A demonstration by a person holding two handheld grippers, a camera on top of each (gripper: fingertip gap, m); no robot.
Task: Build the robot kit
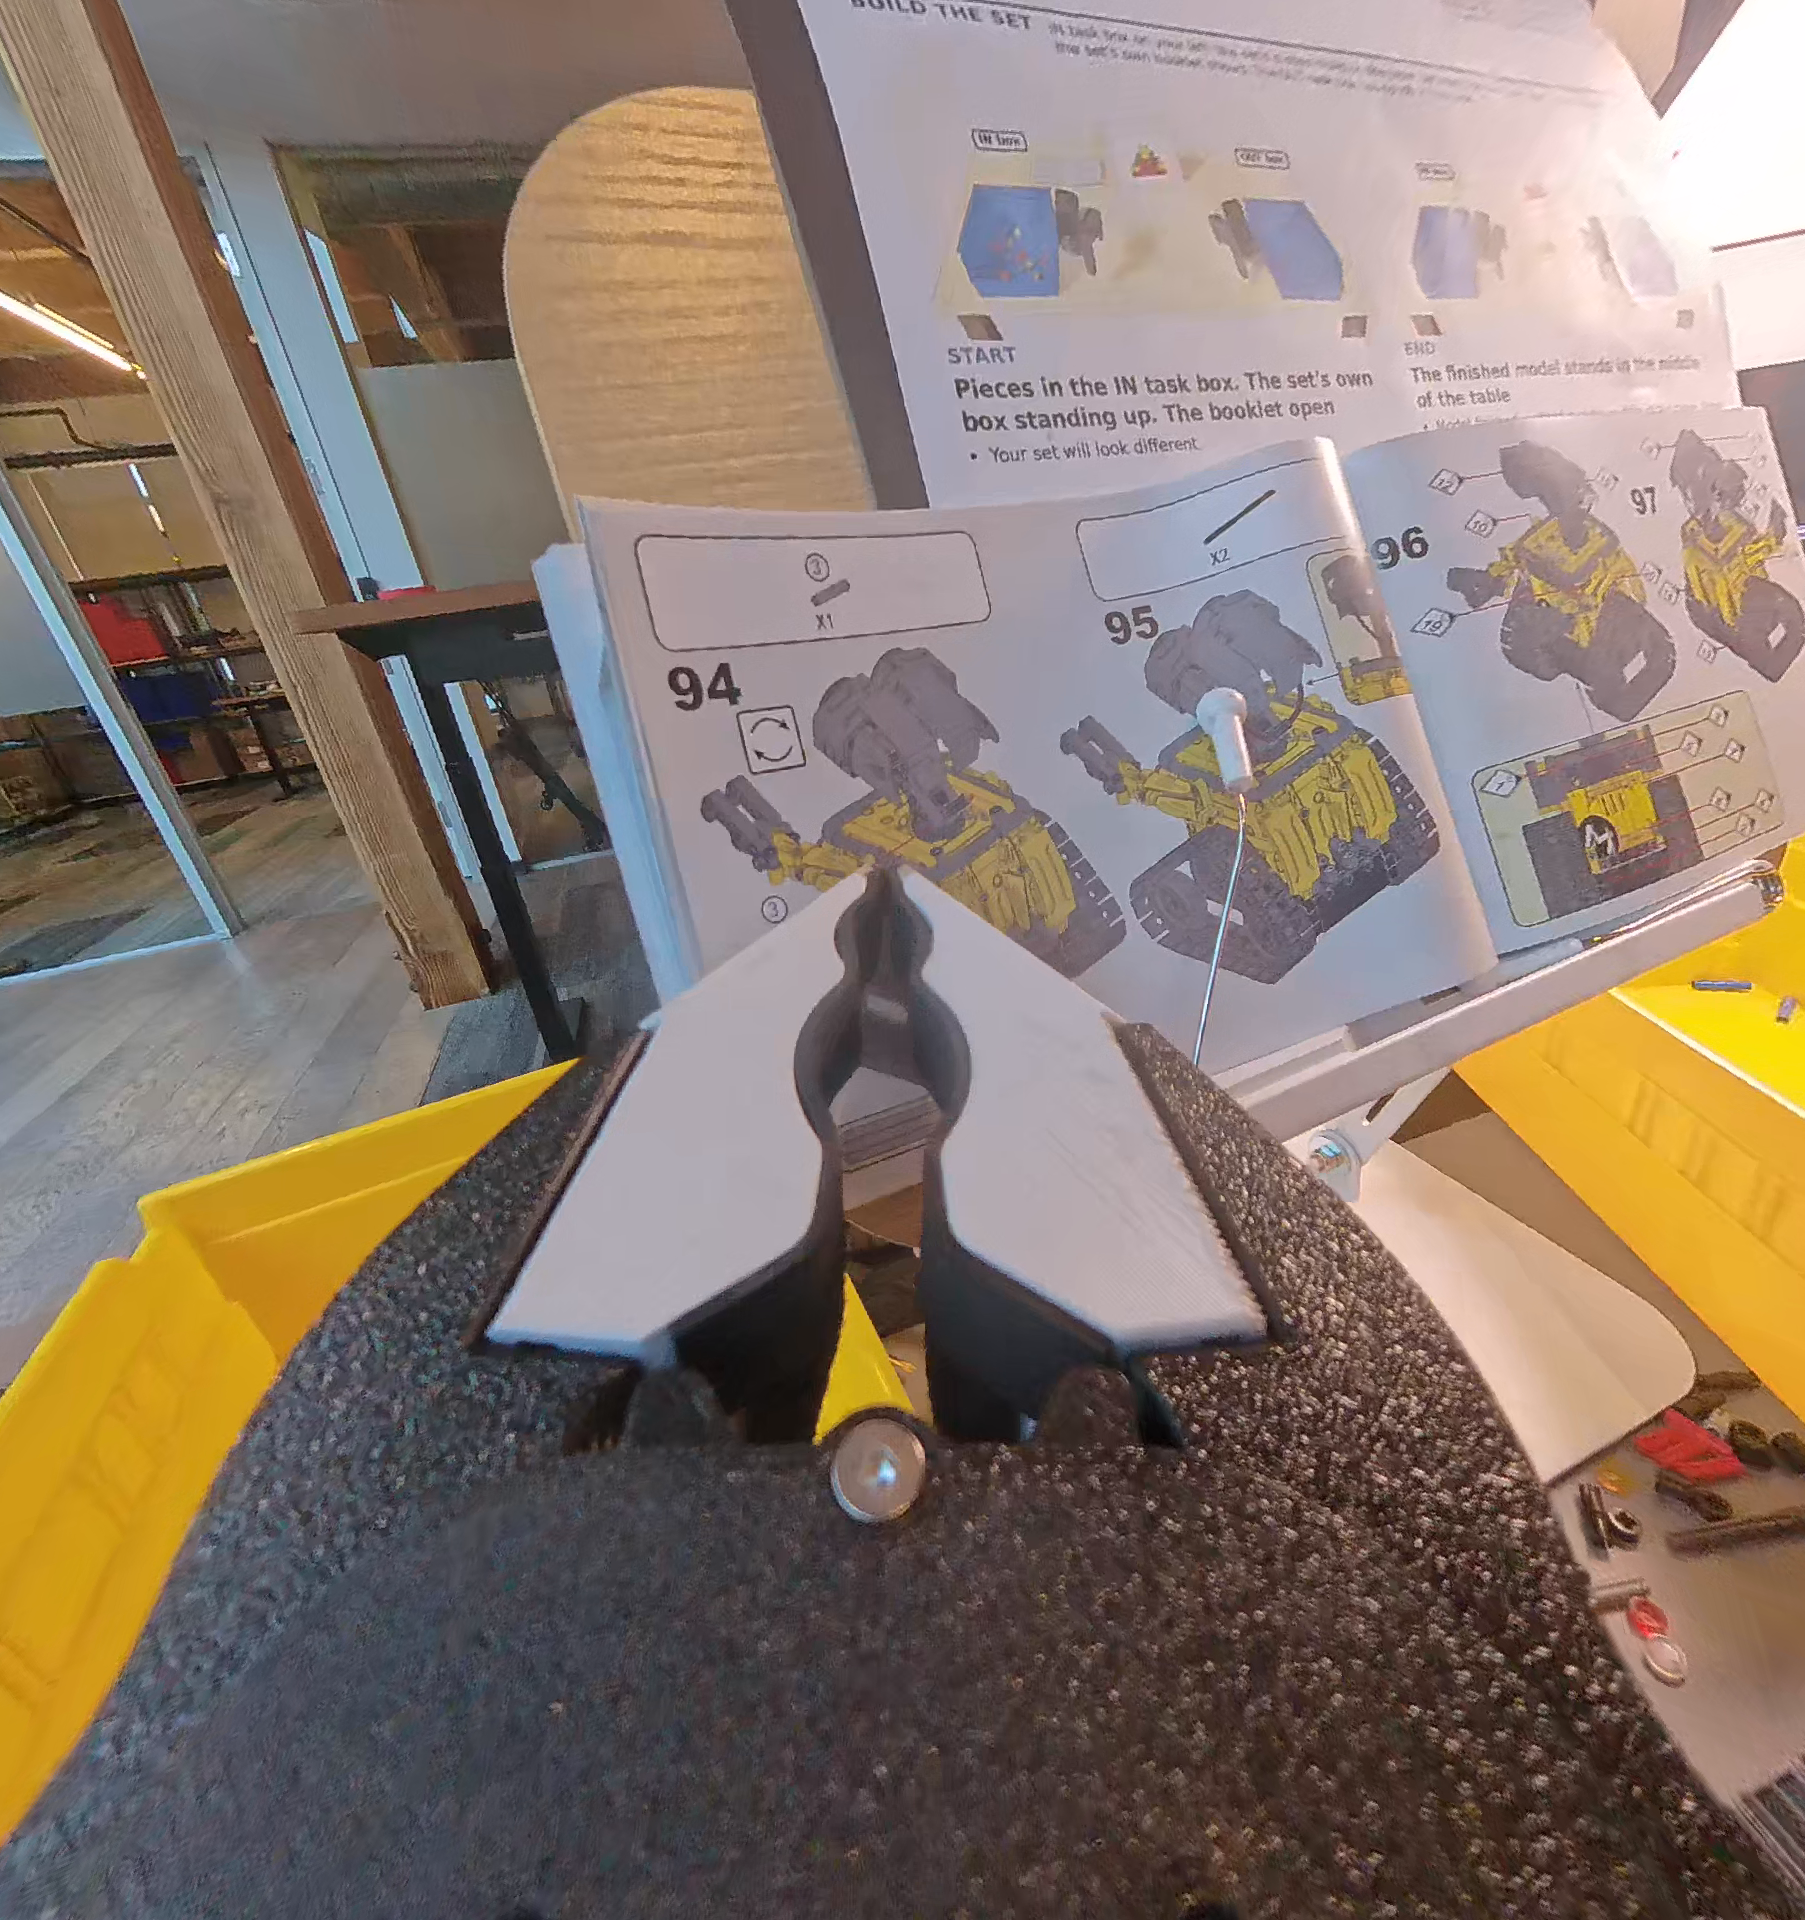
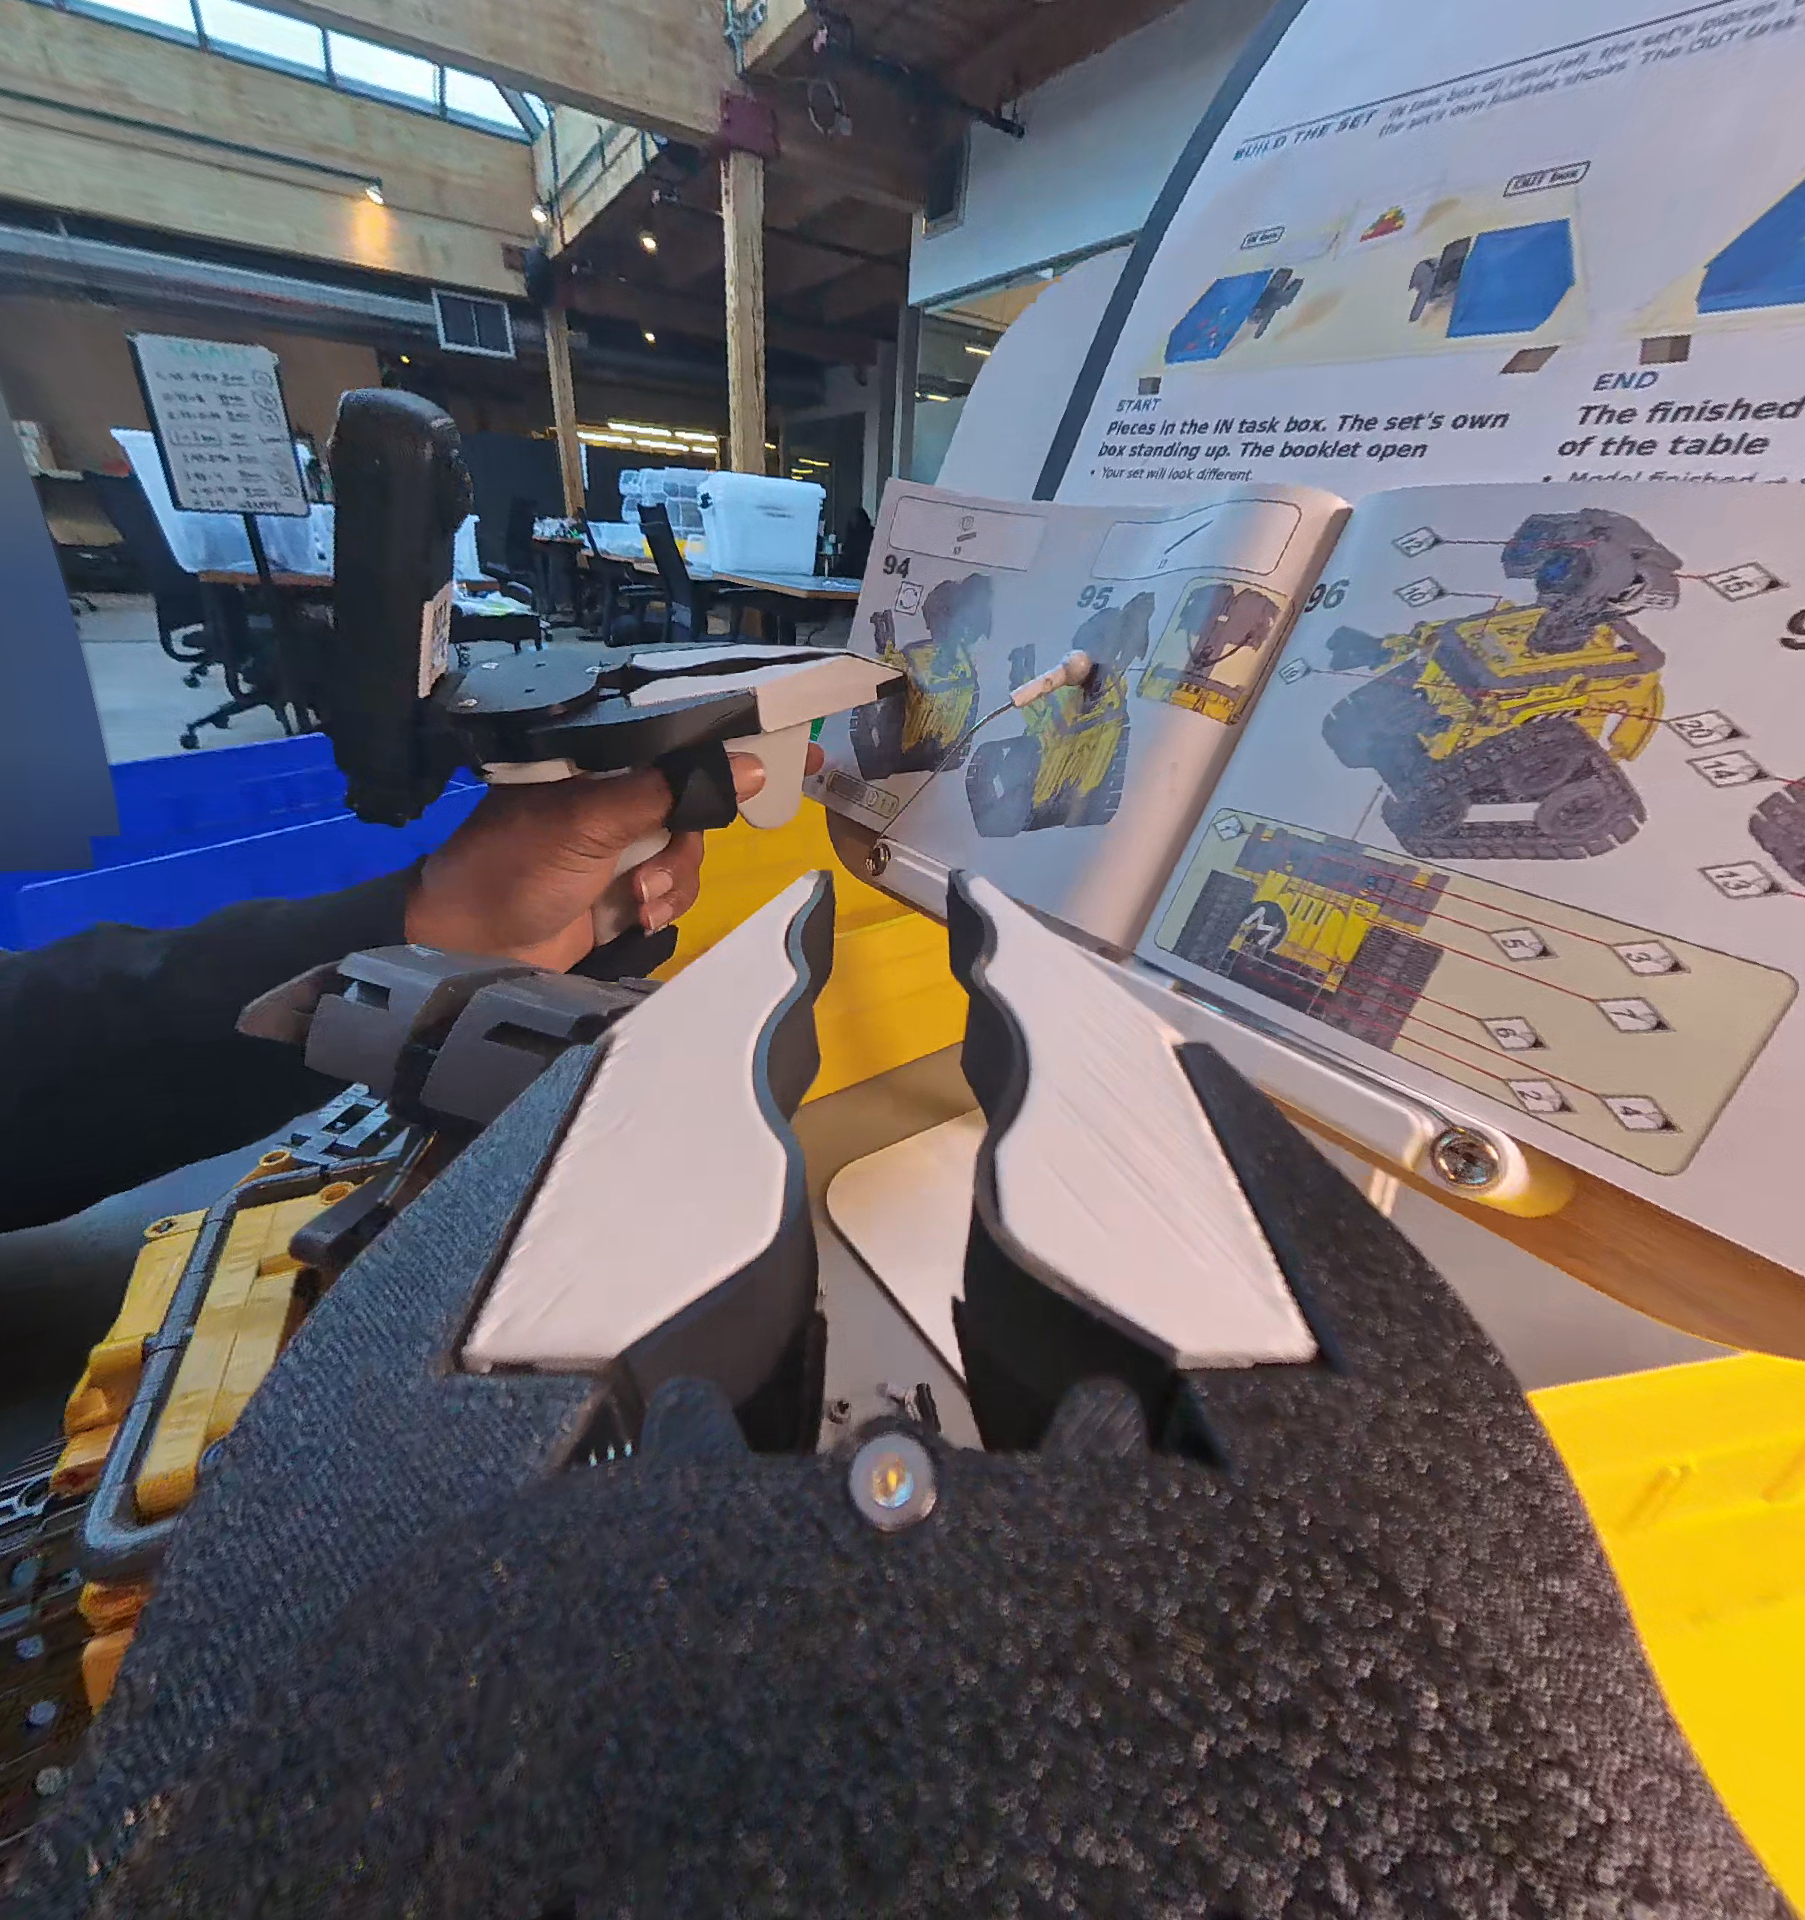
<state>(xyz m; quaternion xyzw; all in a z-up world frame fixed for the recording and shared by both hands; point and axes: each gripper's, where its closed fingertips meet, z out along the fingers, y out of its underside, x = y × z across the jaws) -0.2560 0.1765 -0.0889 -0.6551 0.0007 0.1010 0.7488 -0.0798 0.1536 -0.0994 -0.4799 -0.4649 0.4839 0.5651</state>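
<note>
The left gripper has its two tips pressed together with nothing between them. In the middle of the left wrist view, the tips point at the lower left page of the open booklet. From the right wrist view, the left gripper looks like it touches that page, but I cannot tell for sure. A hand holds it by the handle.

The right gripper is spread apart and holds nothing. It sits low in the middle of its view, near the bottom edge of the booklet stand.

To touch a page well, I think a soft and slow push is best, since paper bends and tears.

The booklet is grey, with pictures of a yellow and grey toy robot on tracks. A thin wire clip with a white tip holds the pages flat.

A half-built yellow and grey brick model sits at the lower left of the right wrist view. Yellow bins stand around, and small loose pieces lie on the table.
</note>
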